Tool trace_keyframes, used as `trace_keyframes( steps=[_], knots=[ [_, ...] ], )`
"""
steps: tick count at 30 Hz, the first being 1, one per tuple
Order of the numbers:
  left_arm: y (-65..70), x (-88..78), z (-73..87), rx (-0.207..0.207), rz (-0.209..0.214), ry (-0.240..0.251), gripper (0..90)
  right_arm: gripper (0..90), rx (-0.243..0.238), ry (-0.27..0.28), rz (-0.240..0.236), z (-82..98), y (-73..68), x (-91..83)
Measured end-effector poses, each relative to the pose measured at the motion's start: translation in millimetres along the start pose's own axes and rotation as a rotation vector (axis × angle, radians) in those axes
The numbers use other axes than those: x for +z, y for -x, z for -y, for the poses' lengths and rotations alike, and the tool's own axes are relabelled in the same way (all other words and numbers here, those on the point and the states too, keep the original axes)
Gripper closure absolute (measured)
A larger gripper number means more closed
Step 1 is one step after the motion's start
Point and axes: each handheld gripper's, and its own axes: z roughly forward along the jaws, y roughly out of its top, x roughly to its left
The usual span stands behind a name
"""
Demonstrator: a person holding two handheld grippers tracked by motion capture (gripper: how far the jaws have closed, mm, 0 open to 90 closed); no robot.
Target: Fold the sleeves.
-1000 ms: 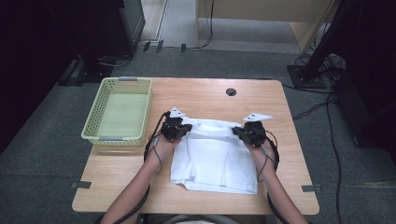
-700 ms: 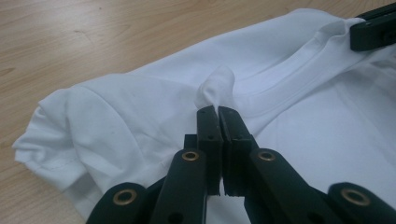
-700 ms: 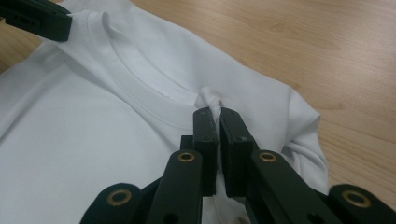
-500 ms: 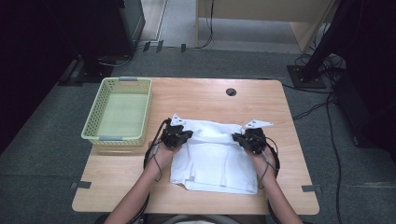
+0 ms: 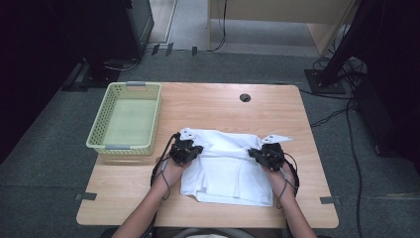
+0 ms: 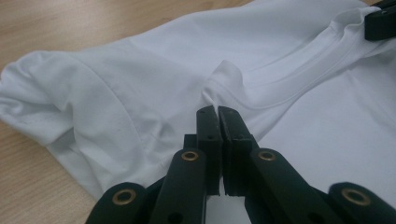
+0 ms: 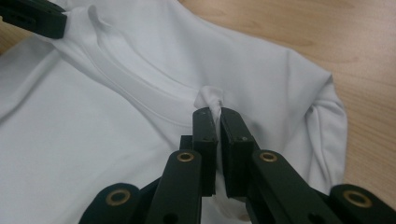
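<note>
Presently on the wooden worktop (image 5: 208, 106): one white T-shirt (image 5: 228, 168), lying mostly flat at the near centre, its far edge bunched and its collar band running between the two sets of tongs. Left tongs (image 6: 217, 112), held in the person's left hand (image 5: 171, 171) at the shirt's left side: jaws closed together on a pinch of white fabric just beside the collar seam, with the folded left sleeve lying beyond them. Right tongs (image 7: 217, 112), held in the right hand (image 5: 277, 171) at the shirt's right side: jaws likewise closed, with a small tuft of fabric at the collar's edge caught between the tips. Each gripper view shows the other tongs' black tip at the far end of the collar. One pale green perforated basket (image 5: 99, 136), at the worktop's far left, well apart from the shirt. One dark round cable hole (image 5: 245, 97), at the far centre of the worktop.
</note>
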Motion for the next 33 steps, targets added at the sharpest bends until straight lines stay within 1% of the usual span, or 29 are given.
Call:
trace_keyframes(
  steps=[2,4,6,8,10,11,13,17,23,31,33],
  knots=[
    [-0.2,2.5,2.5,-0.002,-0.009,-0.01,89.5,86.8,0.01,-0.012,0.001,3.9,0.1,1.7],
    [0.5,5.7,4.7,0.007,-0.026,-0.022,89.3,86.7,0.006,-0.022,0.008,6.5,0.4,3.8],
    [0.2,7.6,5.7,0.011,-0.03,-0.025,89.2,86.7,0.014,-0.032,0.01,8.3,0.5,6.2],
    [-0.5,7.9,5.7,0.011,-0.029,-0.023,89.2,86.7,0.01,-0.038,0.016,9.4,0.0,8.3],
    [-1.3,8.6,6.3,0.019,-0.032,-0.017,88.9,86.7,0.003,-0.039,0.022,9.3,-0.9,8.8],
    [-2.5,8.8,6.5,0.019,-0.026,-0.014,88.9,86.7,-0.002,-0.039,0.024,9.3,-1.2,9.1],
    [-3.6,9.3,5.7,0.017,-0.026,-0.014,89.0,86.7,-0.008,-0.032,0.024,10.1,-1.2,9.9],
    [-3.6,10.9,4.9,0.039,-0.037,-0.008,88.9,86.7,-0.009,-0.026,0.02,9.8,0.6,11.2],
    [-7.0,13.6,2.3,0.023,-0.034,-0.004,88.8,86.7,-0.005,-0.008,0.017,8.1,4.9,14.7],
    [-10.4,18.9,-2.3,0.029,-0.05,0.009,88.6,86.6,0.007,0.006,0.013,4.9,11.5,19.2],
    [-12.1,21.3,-5.1,0.026,-0.054,0.009,88.6,86.6,0.0,0.007,0.016,2.6,13.4,21.1]
  ],
)
